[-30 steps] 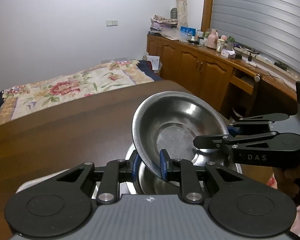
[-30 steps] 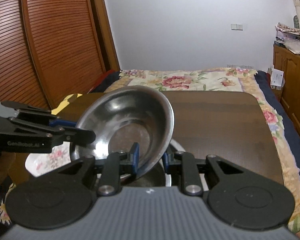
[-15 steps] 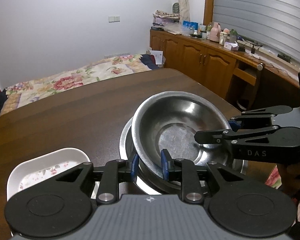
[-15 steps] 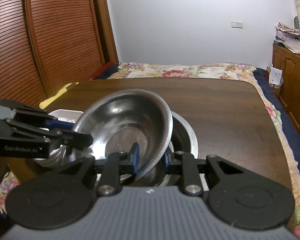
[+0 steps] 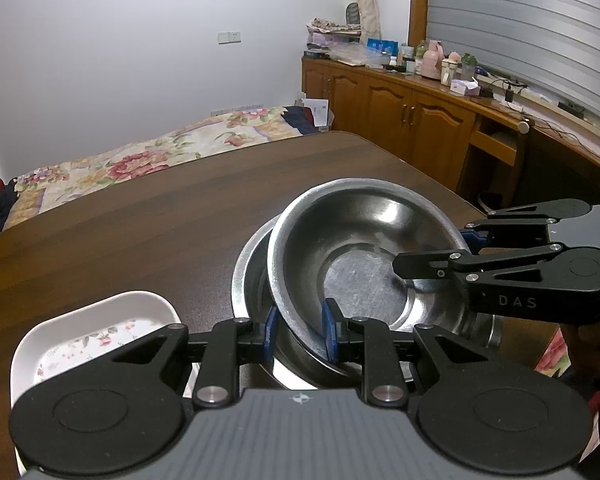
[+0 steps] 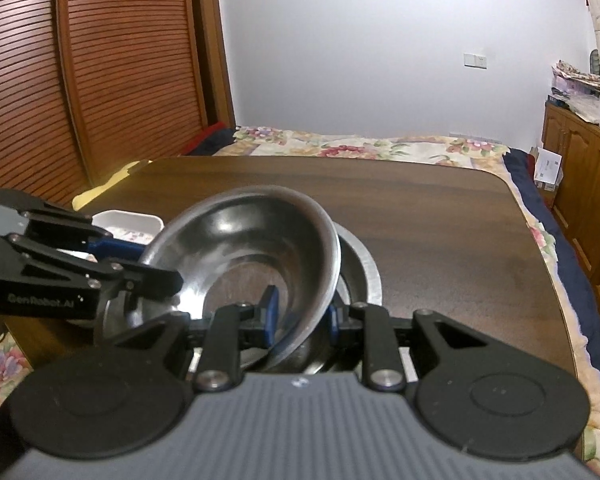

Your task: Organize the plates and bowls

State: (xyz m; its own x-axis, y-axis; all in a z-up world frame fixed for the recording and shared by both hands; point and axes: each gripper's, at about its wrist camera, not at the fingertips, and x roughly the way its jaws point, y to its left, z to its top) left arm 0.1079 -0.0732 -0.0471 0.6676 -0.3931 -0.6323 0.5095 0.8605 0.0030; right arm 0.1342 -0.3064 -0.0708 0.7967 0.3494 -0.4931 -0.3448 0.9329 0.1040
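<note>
the dark wooden counter (image 5: 148,220) fills the middle of both wrist views, with a flowered bed (image 5: 112,164) past its far edge at 11 o'clock. on the counter sits a large steel bowl (image 5: 246,276), and a smaller steel bowl (image 5: 360,248) lies tilted inside it. a white floral dish (image 5: 96,320) rests at 9 o'clock of the bowls. the left gripper (image 5: 298,330) has its jaws narrowed onto the smaller bowl's near rim; the right gripper (image 6: 300,314) clamps the rim opposite.
</note>
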